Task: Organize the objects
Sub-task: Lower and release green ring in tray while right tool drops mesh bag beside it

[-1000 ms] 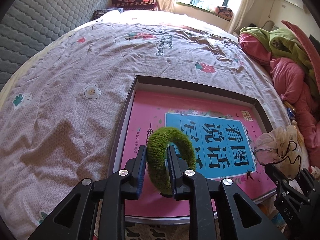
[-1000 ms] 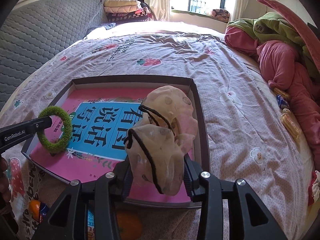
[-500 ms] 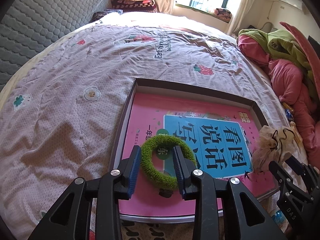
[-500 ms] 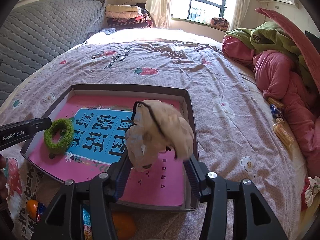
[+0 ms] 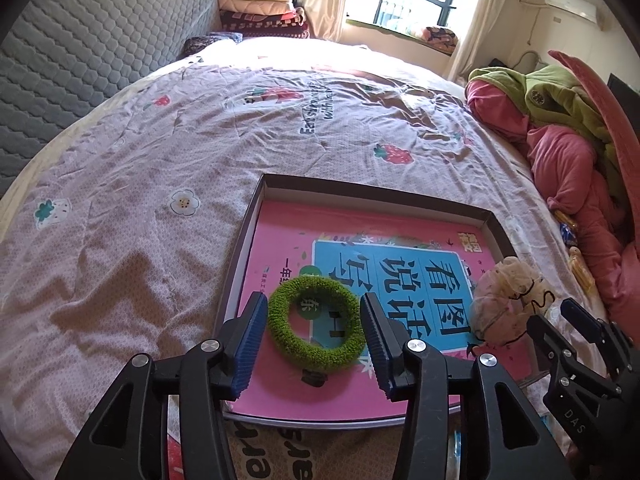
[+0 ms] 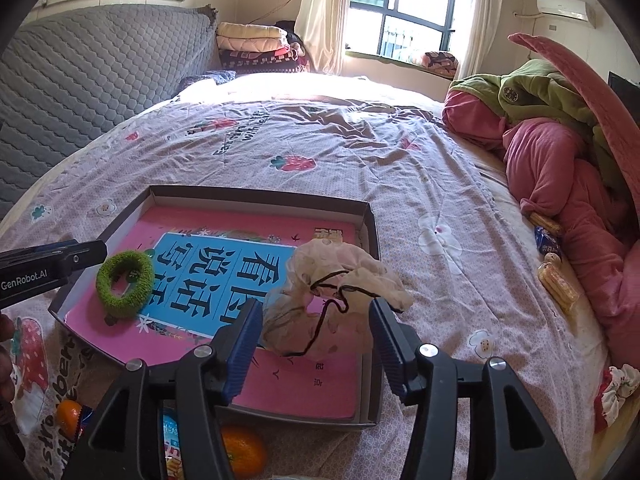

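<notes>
Left tool [image 5: 314, 334]: black frame, blue ribbed pads; jaws apart after just opening, pads clear of the ring lying between them.
Fuzzy green ring-shaped hair tie [image 5: 316, 326]: lies flat on the book inside the box, at the box's 7 o'clock corner in the left wrist view; a small dark clasp shows at its near edge.
Right tool [image 6: 316, 338]: same make; jaws apart after just opening. The scrunchie sits between the pads; its left edge is at the left pad, and contact cannot be told. The right pad stands clear.
Cream sheer-fabric scrunchie with black cord trim [image 6: 334, 300]: crumpled heap resting on the book at the box's 5 o'clock corner, partly over the right wall.
Pink softcover book with blue title panel and black Chinese characters [image 6: 224, 268]: flat, covering the box floor.
Shallow dark-walled cardboard box [image 6: 256, 196]: open top, on the bed.
Bed with pale lilac quilt printed with strawberries and flowers [image 5: 140, 200]: carries the box; extends to 12 o'clock toward the window.
Orange round fruit [image 6: 242, 454]: on the bed below the box's near wall, at 6 o'clock in the right wrist view.
Pink and green bundled bedding [image 6: 560, 128]: heaped at 2 o'clock along the bed's right edge.
Grey quilted headboard [image 5: 88, 44]: at 10 o'clock.
</notes>
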Tool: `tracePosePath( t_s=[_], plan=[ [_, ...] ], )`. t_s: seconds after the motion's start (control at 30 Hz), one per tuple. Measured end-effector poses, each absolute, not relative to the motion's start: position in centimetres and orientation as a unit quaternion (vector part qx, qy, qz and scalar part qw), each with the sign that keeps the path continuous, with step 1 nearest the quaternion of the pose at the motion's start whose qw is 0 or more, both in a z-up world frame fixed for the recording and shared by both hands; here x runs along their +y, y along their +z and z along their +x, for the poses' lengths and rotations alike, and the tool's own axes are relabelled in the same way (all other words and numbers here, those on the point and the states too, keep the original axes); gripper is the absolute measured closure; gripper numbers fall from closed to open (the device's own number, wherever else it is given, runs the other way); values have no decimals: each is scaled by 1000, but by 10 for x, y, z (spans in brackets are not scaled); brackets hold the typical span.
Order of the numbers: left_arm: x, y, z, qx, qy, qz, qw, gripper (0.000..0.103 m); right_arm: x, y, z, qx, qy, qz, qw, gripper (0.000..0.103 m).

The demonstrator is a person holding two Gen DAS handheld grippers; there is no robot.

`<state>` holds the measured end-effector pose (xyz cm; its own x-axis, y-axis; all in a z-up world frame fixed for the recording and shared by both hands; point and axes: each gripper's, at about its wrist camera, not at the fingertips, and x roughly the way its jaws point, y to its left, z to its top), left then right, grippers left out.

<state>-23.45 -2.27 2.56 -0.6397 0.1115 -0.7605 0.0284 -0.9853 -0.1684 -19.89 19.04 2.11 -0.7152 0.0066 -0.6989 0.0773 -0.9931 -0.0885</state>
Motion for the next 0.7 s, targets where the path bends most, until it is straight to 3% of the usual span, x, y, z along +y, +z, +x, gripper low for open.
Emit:
tracePosePath(
  t_s=[0.47, 0.7],
  plan=[
    [-17, 40, -209, -69, 910, -409, 22, 45, 186, 32, -191, 56, -930, 362, 31, 45],
    [-15, 48, -192, -61, 915, -398, 25, 45, 187, 40, -182, 60, -934, 351, 38, 40]
  ],
)
